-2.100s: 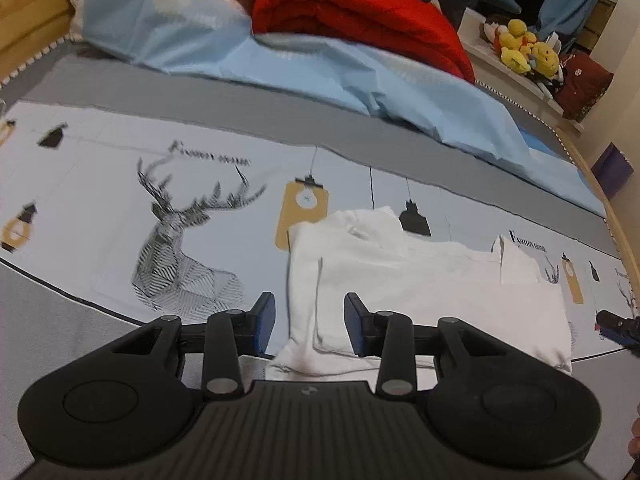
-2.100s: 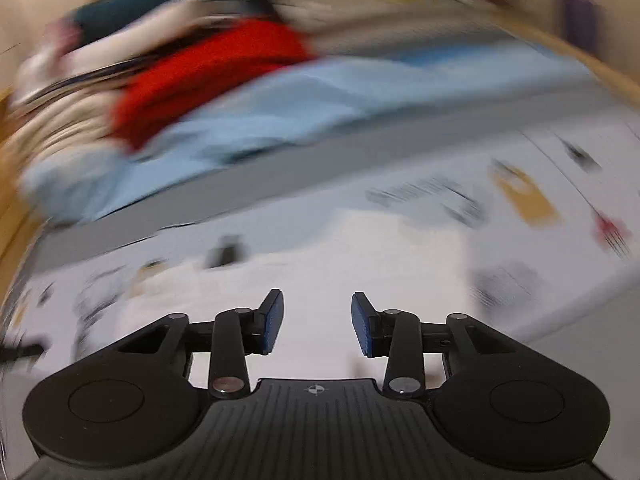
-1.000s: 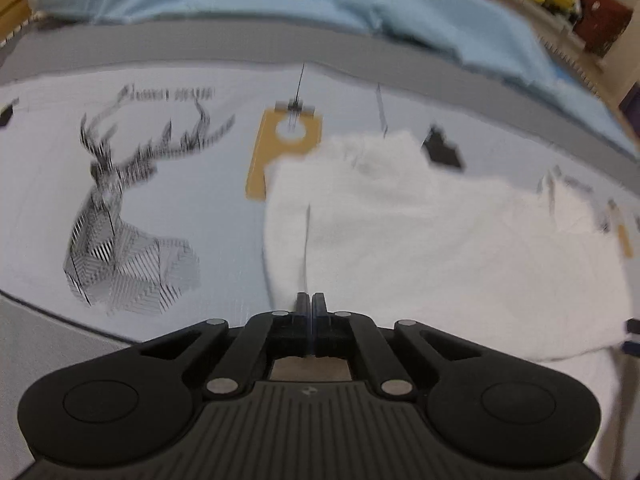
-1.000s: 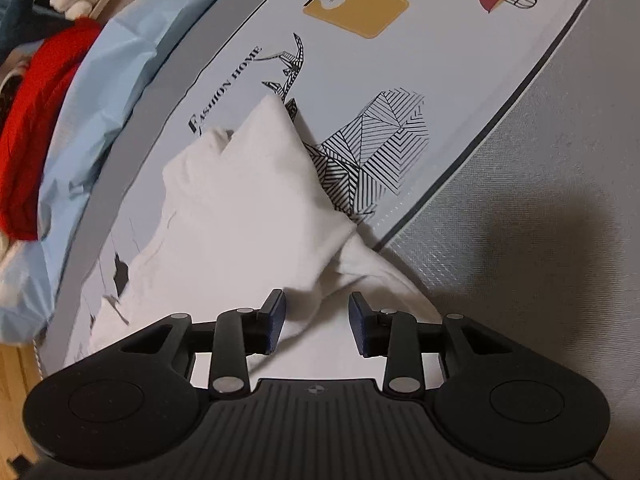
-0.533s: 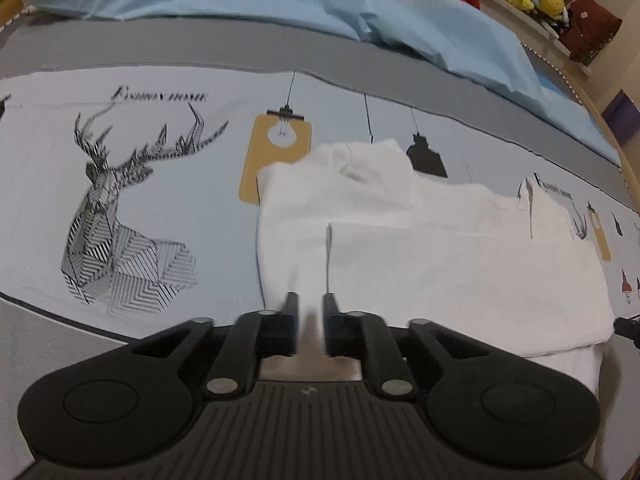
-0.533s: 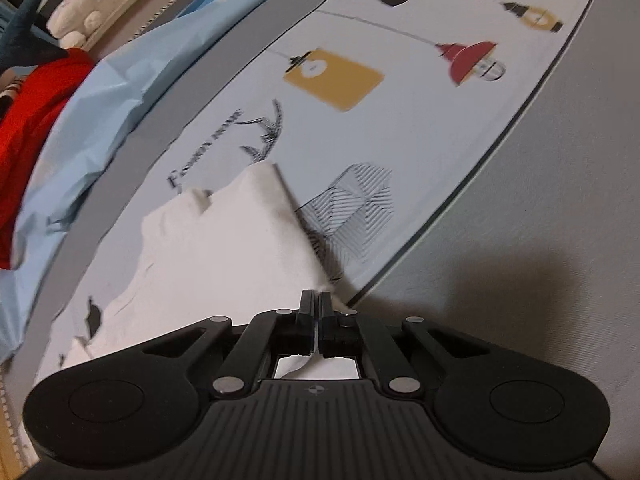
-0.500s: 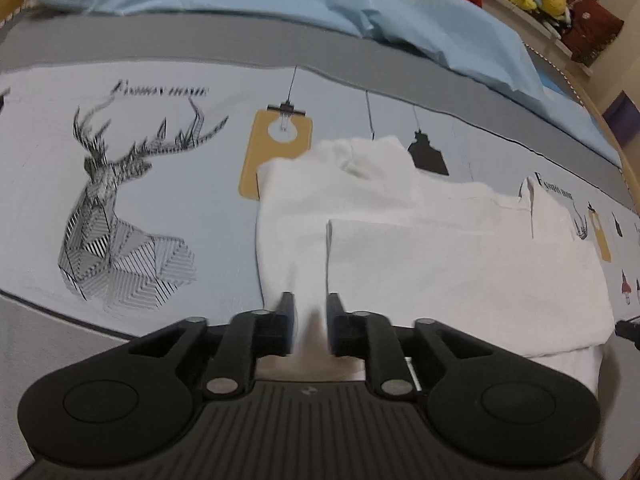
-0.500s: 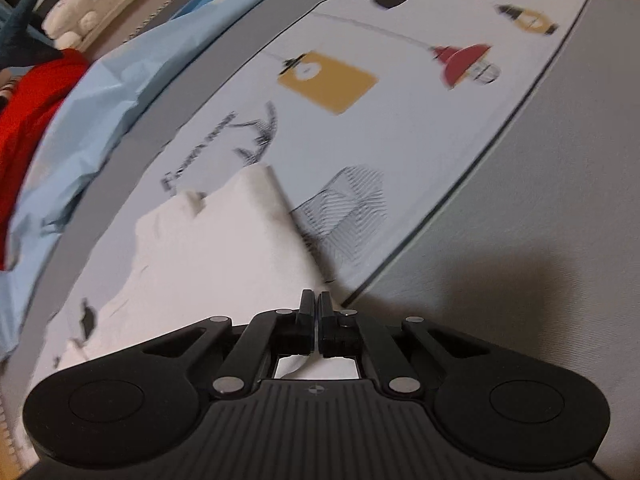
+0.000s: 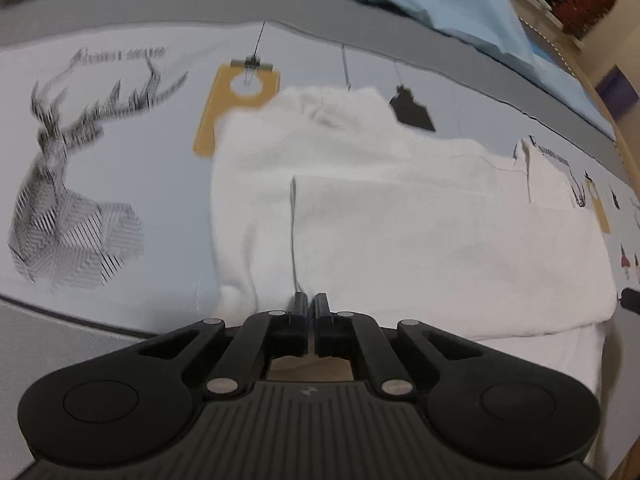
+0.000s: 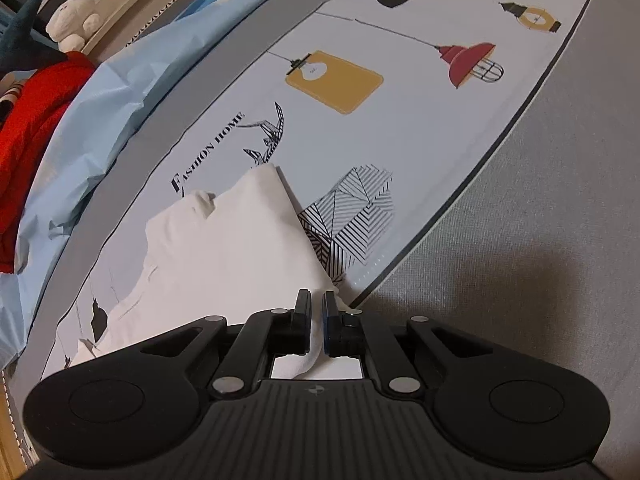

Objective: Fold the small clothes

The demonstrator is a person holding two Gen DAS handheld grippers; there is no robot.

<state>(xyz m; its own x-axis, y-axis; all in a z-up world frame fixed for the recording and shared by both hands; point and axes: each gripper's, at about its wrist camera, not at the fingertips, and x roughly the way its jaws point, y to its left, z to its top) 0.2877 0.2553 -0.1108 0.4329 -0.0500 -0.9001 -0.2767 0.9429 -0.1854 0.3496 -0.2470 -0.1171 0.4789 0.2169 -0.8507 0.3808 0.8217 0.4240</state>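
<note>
Garment (image 9: 400, 216), white, lies flat on the printed bedspread (image 9: 120, 168) near the bed's front edge, one panel already folded over along its length.

Left wrist view: left tool (image 9: 309, 308) is clenched at the near hem, beside the vertical edge of the folded panel. Whether cloth is actually pinched cannot be told; the tips sit on the fabric and little shows between them. Judgement: confirm the pinch takes both layers before lifting, otherwise the folded panel slips open.

Right wrist view: right tool (image 10: 316, 312) is grasping the garment's near corner; a white fold runs between the pads. Jaws have just been opening slightly, cloth between them. Judgement: grip looks shallow, so tighten first, then lift both ends together, level, and carry the near hem toward the far edge so the crease stays straight.
</note>
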